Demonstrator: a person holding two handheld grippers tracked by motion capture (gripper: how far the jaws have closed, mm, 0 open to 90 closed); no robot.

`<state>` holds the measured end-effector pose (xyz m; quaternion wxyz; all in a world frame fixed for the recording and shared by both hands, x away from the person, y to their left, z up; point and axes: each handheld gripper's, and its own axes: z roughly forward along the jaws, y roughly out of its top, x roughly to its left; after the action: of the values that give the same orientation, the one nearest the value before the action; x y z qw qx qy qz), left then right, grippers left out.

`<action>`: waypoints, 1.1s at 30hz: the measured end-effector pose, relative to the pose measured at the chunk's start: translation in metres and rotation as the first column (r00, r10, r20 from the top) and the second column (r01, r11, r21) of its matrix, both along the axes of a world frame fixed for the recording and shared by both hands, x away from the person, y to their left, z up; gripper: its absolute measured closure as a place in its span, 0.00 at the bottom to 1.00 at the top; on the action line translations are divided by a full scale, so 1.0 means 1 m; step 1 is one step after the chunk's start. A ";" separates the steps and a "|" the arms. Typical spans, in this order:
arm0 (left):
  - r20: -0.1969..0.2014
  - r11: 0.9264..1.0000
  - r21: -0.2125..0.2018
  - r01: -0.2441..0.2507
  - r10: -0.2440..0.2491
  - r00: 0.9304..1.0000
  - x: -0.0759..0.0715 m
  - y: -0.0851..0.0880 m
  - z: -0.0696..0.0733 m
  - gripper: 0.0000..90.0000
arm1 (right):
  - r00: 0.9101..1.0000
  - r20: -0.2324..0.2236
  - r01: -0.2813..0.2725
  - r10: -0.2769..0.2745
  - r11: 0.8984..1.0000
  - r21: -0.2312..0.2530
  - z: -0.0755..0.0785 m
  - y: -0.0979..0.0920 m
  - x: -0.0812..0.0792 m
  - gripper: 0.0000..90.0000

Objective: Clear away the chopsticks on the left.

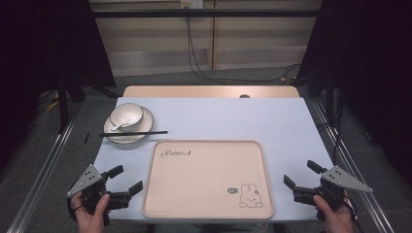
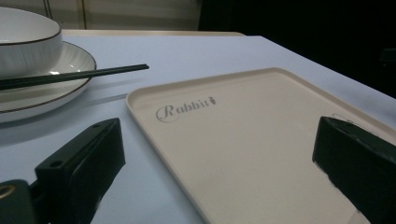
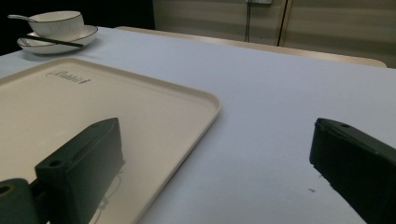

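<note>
Resting at the near left corner of the worktop (image 1: 204, 114), the left gripper (image 1: 125, 178) is held in a hand (image 1: 90, 213) with its jaws spread wide and nothing between them; they point toward the near left edge of the tray (image 1: 204, 145), just beside it without touching. In the left gripper view the same two black jaws stand far apart, one over the pale blue worktop surface and the other over the tray's cream floor, with the printed word "Rabbit" (image 2: 186, 108) between them farther off. At the near right corner the right gripper (image 1: 300, 174) is likewise held in a hand (image 1: 335, 218), its jaws fully parted and holding nothing, aimed at the right rim of the tray from just beside it. The tray lies flat in the near middle of the worktop, between the two grippers, with a small rabbit drawing (image 1: 250, 195) at its near right corner. At the far left, well apart from both grippers, a white bowl (image 1: 126, 115) with a dark rim stands on a plate (image 1: 144, 127), a spoon (image 1: 115, 127) lying in the bowl and a pair of black chopsticks (image 1: 133, 133) laid across the near side of the plate, their tips reaching out to the right.
</note>
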<state>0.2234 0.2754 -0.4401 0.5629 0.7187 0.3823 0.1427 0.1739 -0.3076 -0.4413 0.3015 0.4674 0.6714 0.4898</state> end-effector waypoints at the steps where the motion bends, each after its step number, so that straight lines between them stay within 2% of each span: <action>1: 0.003 1.000 0.009 -0.006 0.006 1.000 0.000 -0.001 0.001 0.03 | 1.000 0.002 -0.003 0.003 1.000 -0.008 0.000 0.000 0.000 0.03; 7: 0.000 1.000 0.012 0.013 -0.013 1.000 0.000 -0.004 0.003 0.03 | 1.000 0.001 0.001 -0.001 1.000 -0.008 0.000 -0.001 -0.001 0.03; 9: -0.007 0.999 0.011 0.041 -0.041 0.999 0.000 -0.002 0.004 0.03 | 1.000 0.003 0.001 -0.001 1.000 -0.004 0.000 -0.001 -0.001 0.03; 11: -0.009 0.999 0.003 0.047 -0.047 0.999 -0.001 -0.002 0.005 0.03 | 1.000 0.004 -0.006 0.006 1.000 -0.003 0.000 -0.001 -0.002 0.03; 13: 0.007 0.999 0.018 0.043 -0.044 0.999 -0.002 -0.001 0.008 0.03 | 1.000 0.006 -0.004 0.004 1.000 -0.005 0.000 0.000 -0.002 0.03; 17: 0.001 1.000 0.014 0.014 -0.014 1.000 -0.005 0.003 0.010 0.03 | 1.000 0.003 -0.007 0.007 1.000 0.003 0.001 -0.001 -0.002 0.03; 23: 0.005 0.999 0.031 0.033 -0.033 0.999 -0.005 0.006 0.015 0.03 | 1.000 0.004 -0.016 0.016 1.000 0.011 0.001 0.000 -0.002 0.03; 24: 0.016 0.999 0.036 0.038 -0.038 0.999 -0.004 0.009 0.019 0.03 | 1.000 0.009 -0.017 0.017 1.000 0.002 0.001 0.000 -0.002 0.03; 25: 0.024 0.999 0.035 0.035 -0.036 0.999 -0.003 0.012 0.021 0.03 | 1.000 0.004 -0.023 0.023 1.000 0.015 0.001 0.000 -0.002 0.03; 26: 0.029 0.998 0.042 0.039 -0.040 0.999 -0.002 0.015 0.024 0.03 | 1.000 0.004 -0.023 0.023 1.000 0.015 0.001 0.000 -0.002 0.03; 27: 0.045 0.996 0.073 0.056 -0.059 0.997 0.002 0.020 0.027 0.03 | 1.000 0.004 -0.028 0.028 1.000 0.009 0.000 0.001 -0.001 0.04; 28: 0.045 0.996 0.073 0.056 -0.059 0.997 0.002 0.020 0.027 0.03 | 1.000 0.004 -0.028 0.028 1.000 0.009 0.000 0.001 -0.001 0.04; 29: 0.025 0.994 0.079 0.080 -0.082 0.996 0.007 0.024 0.028 0.03 | 1.000 0.001 -0.027 0.027 1.000 0.013 0.000 0.002 -0.001 0.04; 30: 0.020 0.992 0.092 0.090 -0.093 0.995 0.010 0.027 0.029 0.04 | 0.999 0.003 -0.034 0.034 0.999 0.006 0.000 0.002 -0.001 0.04; 33: 0.016 0.991 0.109 0.083 -0.086 0.996 0.016 0.030 0.029 0.04 | 1.000 0.001 -0.031 0.031 0.999 0.006 0.000 0.003 -0.001 0.04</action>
<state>0.2395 0.3053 -0.4113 0.5327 0.7622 0.3374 0.1467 0.1731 -0.3048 -0.4414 0.2928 0.4576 0.6768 0.4968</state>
